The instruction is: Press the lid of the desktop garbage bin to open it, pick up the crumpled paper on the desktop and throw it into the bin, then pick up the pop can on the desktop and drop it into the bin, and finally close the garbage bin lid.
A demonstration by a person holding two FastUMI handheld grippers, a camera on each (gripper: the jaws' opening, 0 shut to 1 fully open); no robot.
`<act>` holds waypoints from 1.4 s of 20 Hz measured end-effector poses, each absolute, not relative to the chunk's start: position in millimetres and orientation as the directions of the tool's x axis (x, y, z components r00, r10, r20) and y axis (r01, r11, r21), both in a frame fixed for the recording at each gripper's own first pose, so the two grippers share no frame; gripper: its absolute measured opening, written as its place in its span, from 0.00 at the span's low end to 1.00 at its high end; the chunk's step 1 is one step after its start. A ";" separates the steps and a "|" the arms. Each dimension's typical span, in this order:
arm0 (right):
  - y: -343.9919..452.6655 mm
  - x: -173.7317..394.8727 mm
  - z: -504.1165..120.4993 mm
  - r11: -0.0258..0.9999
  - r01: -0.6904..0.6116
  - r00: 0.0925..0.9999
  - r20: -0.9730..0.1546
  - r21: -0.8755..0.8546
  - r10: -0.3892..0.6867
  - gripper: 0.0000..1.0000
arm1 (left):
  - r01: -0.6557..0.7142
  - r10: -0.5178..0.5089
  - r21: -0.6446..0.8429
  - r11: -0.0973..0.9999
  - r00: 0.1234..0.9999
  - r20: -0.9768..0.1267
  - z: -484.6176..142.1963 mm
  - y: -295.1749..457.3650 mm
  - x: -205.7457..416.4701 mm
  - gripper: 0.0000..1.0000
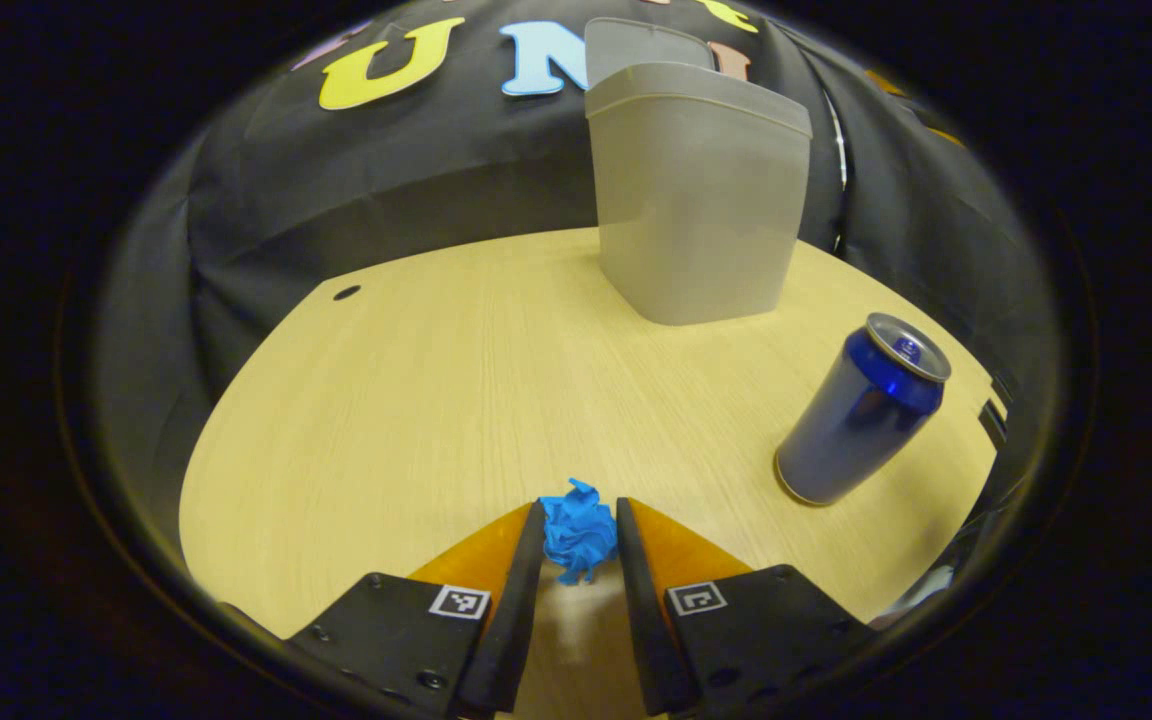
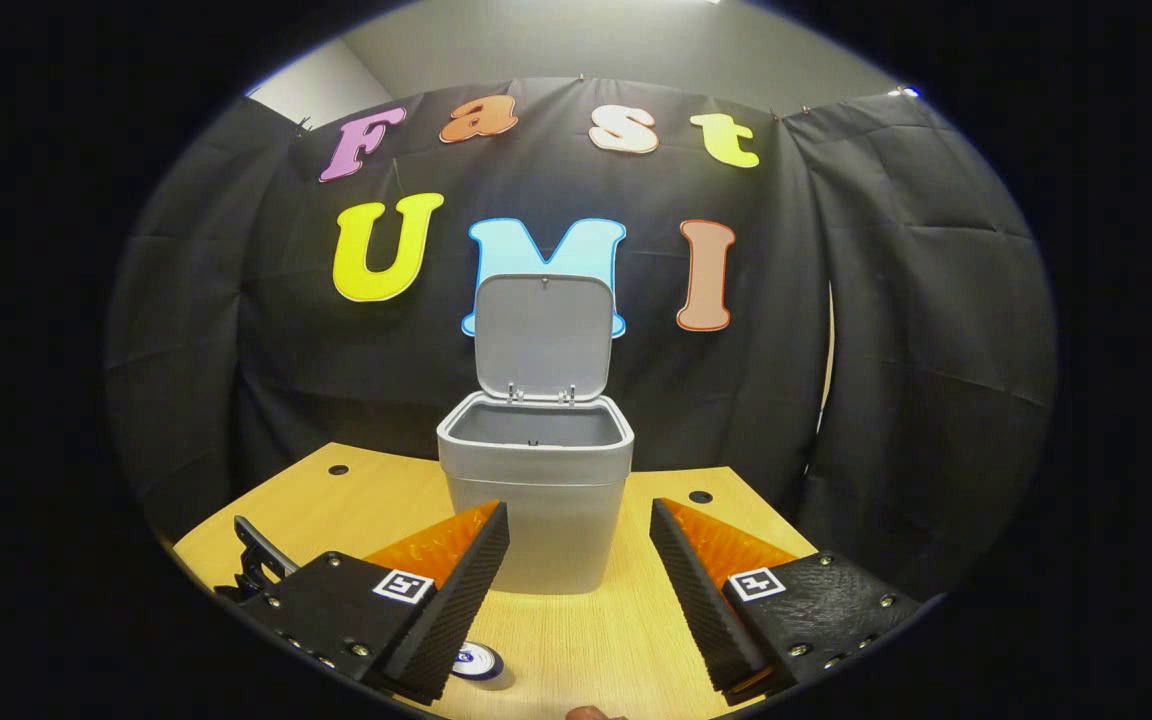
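In the left gripper view, the left gripper [image 1: 581, 525] is pinching the crumpled paper [image 1: 579, 540] at 6 o'clock, low over the table [image 1: 416, 400]. The pop can [image 1: 861, 410] is standing at 3 o'clock, the garbage bin [image 1: 701, 200] at 12. In the right gripper view, the right gripper [image 2: 578, 530] is hanging wide apart, facing the bin with its lid [image 2: 544, 335] standing up.

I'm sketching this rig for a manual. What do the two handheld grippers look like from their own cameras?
The left gripper and the right gripper look alike: two wedge-shaped fingers taper forward from black bolted mounts, and each mount carries a small square black-and-white tag. The right gripper's fingers have ridged inner faces. No cables or sleeves can be made out.
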State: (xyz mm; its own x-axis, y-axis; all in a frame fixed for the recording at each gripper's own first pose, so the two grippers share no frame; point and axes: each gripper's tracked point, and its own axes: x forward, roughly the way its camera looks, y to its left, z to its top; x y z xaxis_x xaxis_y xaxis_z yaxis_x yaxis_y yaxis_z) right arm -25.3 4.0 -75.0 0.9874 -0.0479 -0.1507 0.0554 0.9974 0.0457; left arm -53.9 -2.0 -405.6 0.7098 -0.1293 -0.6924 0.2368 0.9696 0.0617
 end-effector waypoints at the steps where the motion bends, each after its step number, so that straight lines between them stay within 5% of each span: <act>1: 4.0 -25.4 -75.2 0.998 0.051 0.988 -0.151 0.047 -0.044 0.92 | 0.224 -0.122 0.061 0.973 0.715 -0.689 -405.0 0.1 -53.7 0.42; 2: 2.3 -25.3 -74.1 0.998 0.050 0.988 -0.149 0.045 -0.043 0.92 | 0.223 -0.126 0.050 0.974 0.707 -0.696 -405.1 -0.1 -55.4 0.32; 7: -4.5 -23.9 -76.9 0.998 0.044 0.987 -0.155 0.048 -0.036 0.92 | 0.190 -0.084 0.079 0.979 0.718 -0.691 -403.0 5.7 -49.9 0.21; 8: -5.2 -24.1 -76.7 0.998 0.041 0.987 -0.156 0.055 -0.032 0.92 | 0.189 -0.082 0.081 0.979 0.720 -0.689 -400.6 5.5 -50.8 0.12; 28: -27.0 -27.7 -74.1 0.998 0.051 0.990 -0.132 0.029 -0.046 0.92 | 0.194 -0.170 0.010 0.981 0.884 -0.436 -222.6 -51.4 6.8 0.11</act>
